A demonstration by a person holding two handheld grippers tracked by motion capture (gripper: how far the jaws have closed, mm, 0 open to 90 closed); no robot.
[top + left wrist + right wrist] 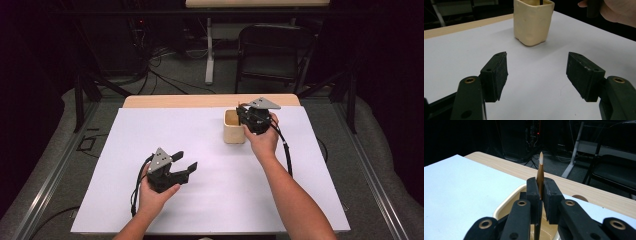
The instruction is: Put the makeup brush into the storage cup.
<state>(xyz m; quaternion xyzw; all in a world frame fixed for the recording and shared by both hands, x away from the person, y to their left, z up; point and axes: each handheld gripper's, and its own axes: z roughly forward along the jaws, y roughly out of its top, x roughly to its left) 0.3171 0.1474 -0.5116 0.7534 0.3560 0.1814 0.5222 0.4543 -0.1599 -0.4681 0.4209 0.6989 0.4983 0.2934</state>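
Note:
A cream square cup (234, 131) stands on the white sheet toward the back right, and it also rises ahead of the left jaws (532, 22). My right gripper (246, 117) hangs over the cup's right rim. In the right gripper view its jaws (540, 185) are shut on a thin brown stick with a pale pointed tip (540, 167), held upright, its dark lower end going down into the cup (506, 207). My left gripper (185, 161) rests low at the front left, jaws wide open (537, 65), nothing between them.
A white sheet (215, 200) covers most of the wooden table (200, 101). A dark folding chair (272, 50) and a desk leg stand on the floor behind. The right hand (614, 12) shows at the top right of the left gripper view.

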